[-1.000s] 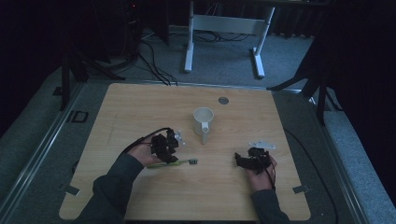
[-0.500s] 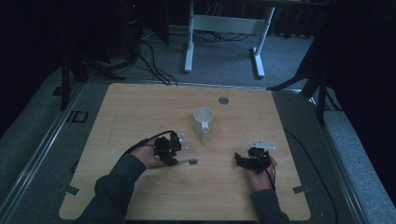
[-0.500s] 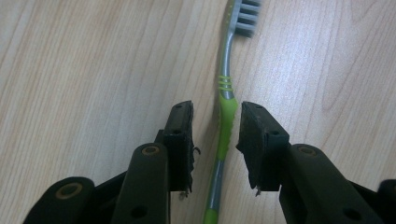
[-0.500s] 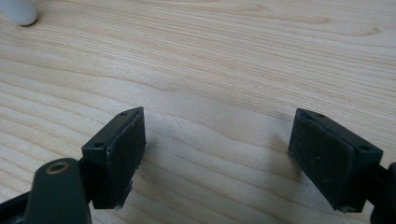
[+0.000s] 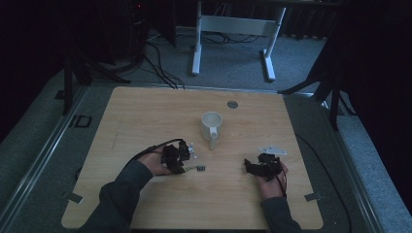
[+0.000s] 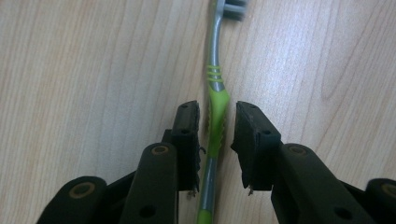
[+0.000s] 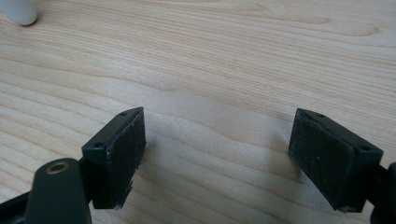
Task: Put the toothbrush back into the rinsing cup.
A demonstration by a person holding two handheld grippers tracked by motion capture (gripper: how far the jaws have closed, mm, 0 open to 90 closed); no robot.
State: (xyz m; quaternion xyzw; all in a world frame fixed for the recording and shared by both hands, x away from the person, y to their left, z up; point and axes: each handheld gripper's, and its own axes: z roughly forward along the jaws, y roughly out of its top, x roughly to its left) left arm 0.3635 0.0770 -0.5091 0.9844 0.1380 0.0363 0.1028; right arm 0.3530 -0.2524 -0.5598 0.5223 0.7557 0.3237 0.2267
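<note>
A green and grey toothbrush [image 6: 215, 74] lies flat on the wooden table [image 5: 145, 116], its grey head [image 5: 200, 168] pointing right in the high view. My left gripper [image 6: 217, 112] straddles the green grip of the handle. Its jaws have just been closing, and a thin gap still shows on each side of the handle. In the high view the left gripper [image 5: 175, 158] sits low over the brush, left of centre. My right gripper [image 5: 262, 167] rests near the table's right front, and in its own view the right gripper [image 7: 219, 126] is open wide over bare wood.
A white mug [image 5: 211, 125] stands upright at mid table, its handle toward the person. A small grey disc [image 5: 232, 104] lies behind it. A pale rounded object [image 7: 18, 11] shows at the top left of the right gripper view. White desk legs [image 5: 197, 43] stand beyond the table.
My left gripper has shifted slightly toward the person and settled over the toothbrush handle. The right hand and the mug have stayed put.
</note>
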